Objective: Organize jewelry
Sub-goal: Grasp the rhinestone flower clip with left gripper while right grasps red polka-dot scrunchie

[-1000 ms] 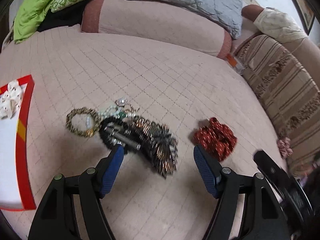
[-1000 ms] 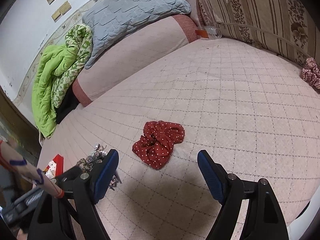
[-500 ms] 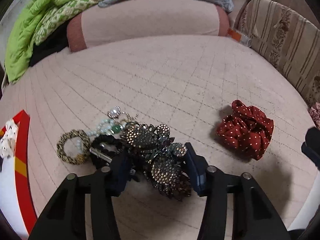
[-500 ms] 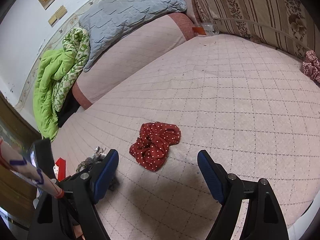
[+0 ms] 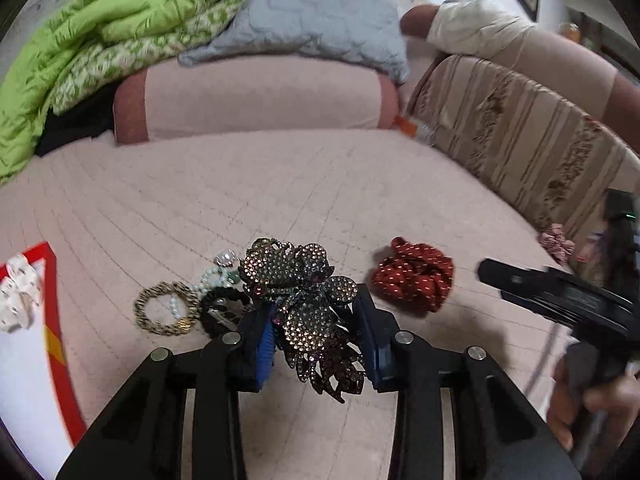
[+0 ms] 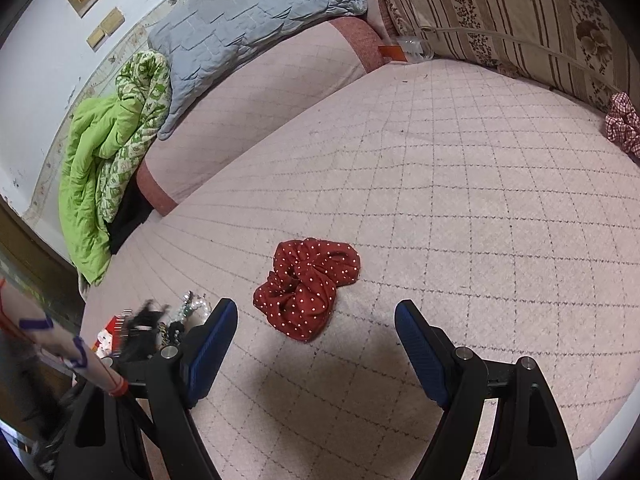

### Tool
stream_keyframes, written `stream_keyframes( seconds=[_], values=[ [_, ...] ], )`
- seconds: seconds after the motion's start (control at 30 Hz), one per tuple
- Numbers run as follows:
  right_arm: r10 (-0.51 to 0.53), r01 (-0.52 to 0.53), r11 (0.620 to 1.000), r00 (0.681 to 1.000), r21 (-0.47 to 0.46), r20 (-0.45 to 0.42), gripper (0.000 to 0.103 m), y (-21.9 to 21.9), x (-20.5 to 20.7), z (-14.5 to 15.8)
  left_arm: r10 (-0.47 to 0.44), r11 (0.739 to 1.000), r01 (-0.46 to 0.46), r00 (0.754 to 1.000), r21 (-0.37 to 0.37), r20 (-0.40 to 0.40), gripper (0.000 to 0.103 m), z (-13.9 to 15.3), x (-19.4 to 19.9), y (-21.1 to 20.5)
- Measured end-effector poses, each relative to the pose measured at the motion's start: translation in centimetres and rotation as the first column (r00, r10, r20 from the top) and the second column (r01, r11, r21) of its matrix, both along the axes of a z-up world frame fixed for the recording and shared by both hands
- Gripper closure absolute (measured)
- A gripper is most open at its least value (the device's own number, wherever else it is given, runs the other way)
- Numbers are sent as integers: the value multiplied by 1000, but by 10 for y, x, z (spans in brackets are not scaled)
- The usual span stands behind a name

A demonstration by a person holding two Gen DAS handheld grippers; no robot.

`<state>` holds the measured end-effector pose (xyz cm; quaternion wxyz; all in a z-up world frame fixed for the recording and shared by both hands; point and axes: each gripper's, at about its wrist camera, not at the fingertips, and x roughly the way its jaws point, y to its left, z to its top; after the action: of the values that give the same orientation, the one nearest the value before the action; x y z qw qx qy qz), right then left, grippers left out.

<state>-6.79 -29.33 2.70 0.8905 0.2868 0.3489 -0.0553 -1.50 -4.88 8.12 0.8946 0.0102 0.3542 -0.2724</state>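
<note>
Vs 1.0 s ago: left gripper [image 5: 316, 336] had gone from jaws wide open over the pile to jaws closed in on the rhinestone hair clip [image 5: 308, 312], blue pads pressed against both its sides. Clip sat between the jaws and looked raised off the quilt [image 5: 280, 184]; its front half stuck out ahead of the pads, its dark end hung back toward the camera. The rest of the pile had stayed put just left of and ahead of the left jaw: gold braided band [image 5: 166, 308], black hair tie [image 5: 218, 312], pearl bracelet [image 5: 212, 280].

Right gripper [image 6: 316, 344] unchanged: jaws wide open, nothing held, hovering above the quilt. Red polka-dot scrunchie [image 6: 306, 282] lay ahead of the gap, nearer the left jaw, not touched. In the left wrist view it lay right of the right jaw, apart from it.

Containers: red-edged box [image 5: 60, 344] far left of the left jaws, white inside, holding a white fabric bow [image 5: 18, 296]. Rest of its inside was cut off by the frame edge. Checked scrunchie [image 6: 624, 128] far right, at the sofa back.
</note>
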Motion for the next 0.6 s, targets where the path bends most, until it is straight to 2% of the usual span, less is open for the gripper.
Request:
stream_keyframes(
  seconds=[0.17, 0.37, 0.47, 0.6],
  values=[
    [10, -10, 1000, 1000, -23, -17, 18, 5, 4, -1, -24, 999, 25, 999, -42, 21, 68, 15, -19, 38],
    [26, -27, 998, 999, -57, -33, 17, 15, 10, -3, 48, 997, -47, 999, -55, 14, 68, 8, -29, 89],
    [45, -49, 995, 998, -91, -45, 17, 24, 17, -4, 74, 996, -73, 997, -53, 12, 68, 5, -27, 99],
    [65, -74, 988, 996, -137, -64, 16, 36, 30, -5, 69, 997, -67, 996, -46, 48, 68, 6, -32, 101]
  ],
)
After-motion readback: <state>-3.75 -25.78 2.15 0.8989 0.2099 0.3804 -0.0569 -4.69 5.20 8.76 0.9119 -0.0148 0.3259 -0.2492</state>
